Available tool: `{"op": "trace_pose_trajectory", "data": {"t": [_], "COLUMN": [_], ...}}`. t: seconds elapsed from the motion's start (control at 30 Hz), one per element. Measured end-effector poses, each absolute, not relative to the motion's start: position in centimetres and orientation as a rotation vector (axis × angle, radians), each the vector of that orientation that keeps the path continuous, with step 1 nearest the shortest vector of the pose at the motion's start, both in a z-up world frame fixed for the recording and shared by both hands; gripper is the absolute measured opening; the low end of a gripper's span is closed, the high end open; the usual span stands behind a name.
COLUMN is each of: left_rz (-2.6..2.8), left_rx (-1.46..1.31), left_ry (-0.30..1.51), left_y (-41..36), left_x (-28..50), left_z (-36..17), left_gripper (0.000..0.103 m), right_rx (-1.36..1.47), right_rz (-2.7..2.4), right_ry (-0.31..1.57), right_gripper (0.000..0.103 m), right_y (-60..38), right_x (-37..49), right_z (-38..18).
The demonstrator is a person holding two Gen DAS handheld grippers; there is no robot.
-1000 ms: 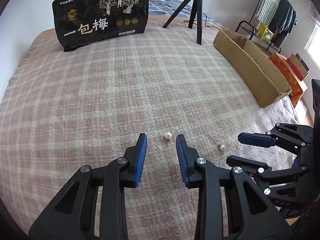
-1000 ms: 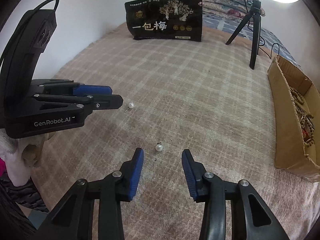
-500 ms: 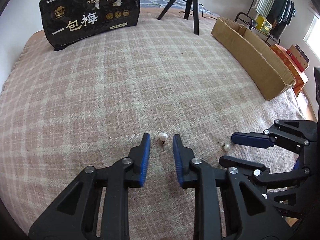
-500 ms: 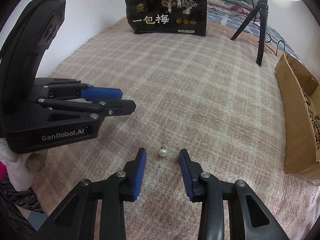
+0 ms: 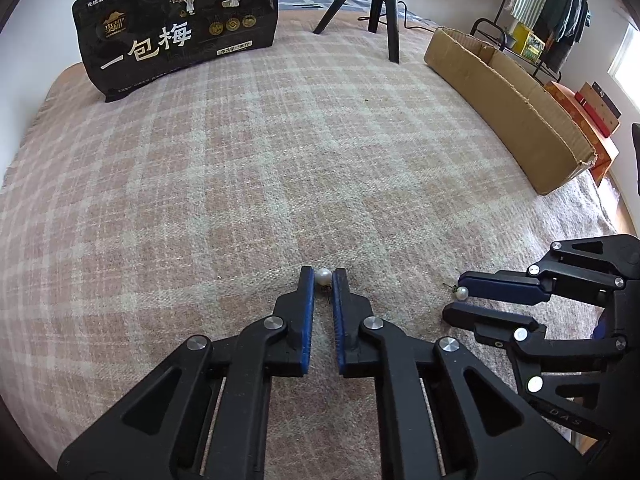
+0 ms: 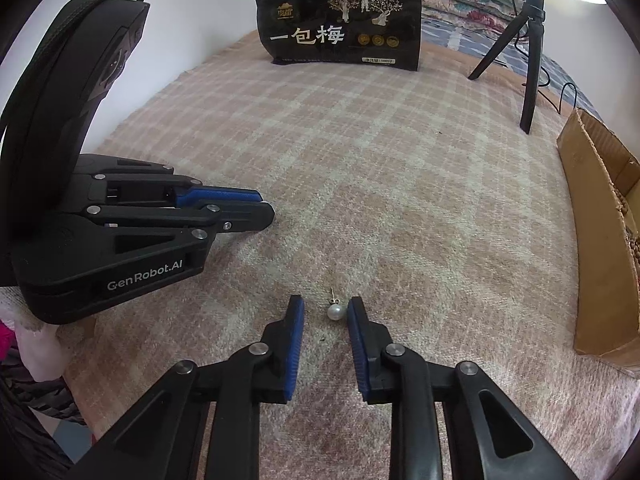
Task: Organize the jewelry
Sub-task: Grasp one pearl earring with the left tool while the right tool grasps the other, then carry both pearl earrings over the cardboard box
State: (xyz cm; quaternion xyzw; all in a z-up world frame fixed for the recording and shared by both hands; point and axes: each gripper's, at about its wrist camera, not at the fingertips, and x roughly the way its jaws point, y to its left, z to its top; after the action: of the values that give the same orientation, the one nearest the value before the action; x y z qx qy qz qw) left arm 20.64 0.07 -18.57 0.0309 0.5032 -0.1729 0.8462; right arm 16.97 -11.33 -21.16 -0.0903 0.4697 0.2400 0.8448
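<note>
Two pearl stud earrings lie on the pink plaid blanket (image 5: 200, 168). My left gripper (image 5: 322, 282) points steeply down and is shut on the first pearl earring (image 5: 323, 276), pinched between its blue pads at the very tips; the post hangs below the pearl. The second pearl earring (image 6: 336, 312) rests on the blanket between the tips of my right gripper (image 6: 325, 302), post pointing away. Those jaws are closing, with a gap left beside the pearl. The left wrist view shows this earring (image 5: 462, 293) at the right gripper's (image 5: 455, 297) tips. The left gripper (image 6: 267, 208) lies close on the left.
A long open cardboard box (image 5: 520, 120) with beaded jewelry inside stands along the blanket's right side (image 6: 592, 240). A black printed bag (image 5: 176, 28) stands upright at the far edge. A black tripod (image 5: 384, 8) stands near it. Shelves and clothes are beyond the bed.
Both grippers have narrowed around their pearls. The left jaws went from wide apart to pinching the first pearl. The right jaws came closer around the second pearl. Both cameras dipped slightly toward the blanket.
</note>
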Motion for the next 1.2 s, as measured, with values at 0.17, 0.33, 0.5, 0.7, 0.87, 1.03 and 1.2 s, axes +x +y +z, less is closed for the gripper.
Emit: {"op": "trace_pose_trajectory", "data": {"t": [0.17,0.33,0.5,0.7,0.87,1.03,1.2], "left_rz": [-0.359,-0.336,-0.318,-0.317,-0.34,-0.367,-0.389], "left_rx": [0.063,0.052,0.032,0.013,0.001,0.0,0.002], "left_ry": [1.055,1.043,1.018,0.952,0.886,0.835,0.806], "left_y": [0.2,0.6,1.0,0.5,-0.8,-2.8,-4.7], "left_x": [20.6,20.5,20.3,20.1,19.9,20.1,20.7], "left_z": [-18.5,-18.2,-17.1,-14.4,-11.6,-9.4,-8.1], "left_gripper": [0.007,0.006,0.006,0.006,0.006,0.006,0.006], "right_rx": [-0.201,-0.201,-0.185,-0.163,-0.136,-0.108,-0.058], "right_rz": [0.497,0.494,0.491,0.478,0.449,0.401,0.328], "right_ry": [1.0,0.987,0.96,0.905,0.853,0.802,0.772], "right_gripper": [0.006,0.006,0.006,0.006,0.006,0.006,0.006], "right_y": [-11.3,-11.6,-12.3,-13.4,-15.1,-17.8,-21.4], "right_x": [16.8,16.4,16.0,15.4,14.9,14.9,15.3], "right_z": [-21.1,-20.6,-19.5,-17.3,-15.0,-12.7,-11.3]}}
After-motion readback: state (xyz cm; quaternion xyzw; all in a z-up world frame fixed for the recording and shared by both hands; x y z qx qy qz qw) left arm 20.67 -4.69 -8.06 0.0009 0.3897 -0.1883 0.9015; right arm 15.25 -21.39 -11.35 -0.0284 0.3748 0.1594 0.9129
